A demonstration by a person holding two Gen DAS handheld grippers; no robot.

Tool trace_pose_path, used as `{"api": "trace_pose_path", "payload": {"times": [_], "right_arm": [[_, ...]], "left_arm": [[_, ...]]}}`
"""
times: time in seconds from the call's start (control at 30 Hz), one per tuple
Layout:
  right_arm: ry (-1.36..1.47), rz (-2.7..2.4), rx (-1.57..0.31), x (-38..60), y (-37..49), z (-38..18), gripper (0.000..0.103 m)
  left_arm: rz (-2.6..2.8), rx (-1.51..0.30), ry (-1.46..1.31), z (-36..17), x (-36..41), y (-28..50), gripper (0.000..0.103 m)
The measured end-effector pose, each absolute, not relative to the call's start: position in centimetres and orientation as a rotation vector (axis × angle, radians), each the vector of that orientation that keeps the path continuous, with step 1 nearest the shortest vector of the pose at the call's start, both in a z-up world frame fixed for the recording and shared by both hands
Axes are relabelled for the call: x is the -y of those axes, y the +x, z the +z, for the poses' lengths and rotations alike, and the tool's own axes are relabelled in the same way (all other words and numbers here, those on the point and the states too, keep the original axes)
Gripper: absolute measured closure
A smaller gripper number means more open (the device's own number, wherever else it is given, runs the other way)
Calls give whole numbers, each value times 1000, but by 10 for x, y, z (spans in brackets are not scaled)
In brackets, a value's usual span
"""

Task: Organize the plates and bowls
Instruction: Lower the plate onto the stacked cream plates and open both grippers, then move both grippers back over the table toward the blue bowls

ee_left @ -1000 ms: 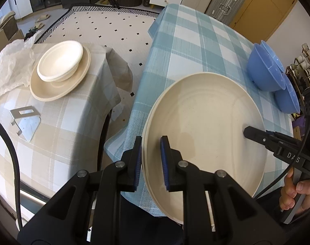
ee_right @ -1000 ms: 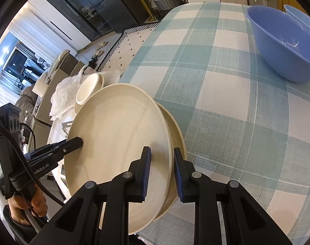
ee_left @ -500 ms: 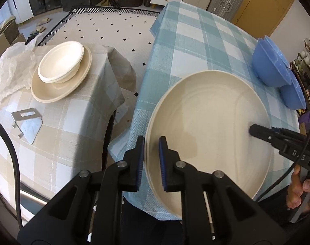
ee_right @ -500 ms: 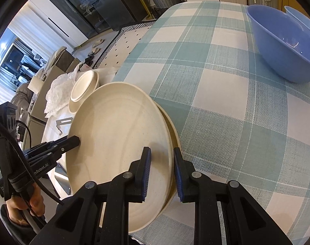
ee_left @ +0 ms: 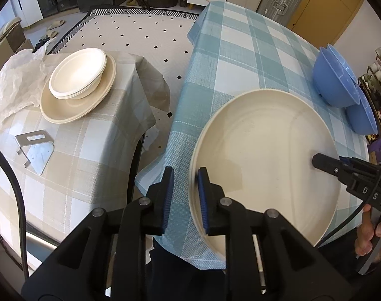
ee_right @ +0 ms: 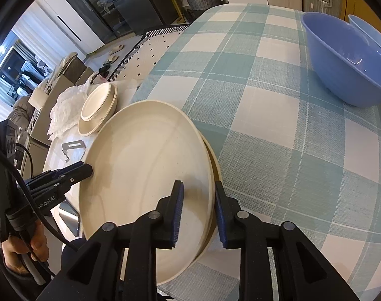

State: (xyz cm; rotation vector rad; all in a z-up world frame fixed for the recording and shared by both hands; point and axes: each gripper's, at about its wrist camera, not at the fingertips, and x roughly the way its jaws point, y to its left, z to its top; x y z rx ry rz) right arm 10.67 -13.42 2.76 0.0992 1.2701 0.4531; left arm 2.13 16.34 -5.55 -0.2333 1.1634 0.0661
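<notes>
The bench is used as support: two plates are stacked at its near edge. The left hand-held gripper and right hand-held gripper have just been opening, with the rims left loose between their jaws, judged a release.

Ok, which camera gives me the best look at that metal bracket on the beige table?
The left wrist view: the metal bracket lies whole and close on the beige checked table, its slot plain. The right wrist view shows it only small and distant, just past the rim of the cream plate.
</notes>
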Motion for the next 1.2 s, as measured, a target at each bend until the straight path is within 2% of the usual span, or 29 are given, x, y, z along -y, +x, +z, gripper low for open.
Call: {"api": "trace_pose_path", "payload": {"times": [0.03, 0.07, 0.1, 0.17, 0.33, 0.47, 0.5, 0.53, 0.6, 0.67, 0.83, 1.2], "right_arm": [[110, 455, -1271, 135, 107, 28, 74], [127, 462, -1272, 137, 107, 29, 63], [122, 439, -1255, 139, 107, 33, 39], [85, 389, -1198, 143, 105, 44, 23], [77, 368, -1174, 156, 108, 58, 23], [92, 352, -1174, 168, 110, 61, 18], [96, 348, -1171, 172, 110, 62, 16], [99, 349, -1170, 174, 109, 62, 16], [110, 351, -1172, 180, 108, 63, 12], [121, 356, -1163, 187, 106, 66, 8], [142, 345, -1140, 208, 99, 75, 1], [275, 252, -1107, 302, 86, 86, 0]], "left_arm": [[68, -1162, -234, -55, -163, 21, 88], [67, -1163, -237, -55, -164, 21, 87], [63, -1162, -241, -55, -164, 20, 86], [69, -1158, -236, -54, -164, 20, 86], [76, -1147, -231, -45, -163, 21, 84], [72, -1123, -212, -32, -158, 22, 64], [67, -1120, -214, -28, -157, 22, 55], [54, -1109, -219, -25, -155, 22, 50], [43, -1096, -219, -19, -150, 21, 35], [16, -1078, -233, -13, -143, 22, 27], [-4, -1066, -233, -3, -125, 26, 23], [-49, -1007, -160, 20, -55, 47, 22]]}}
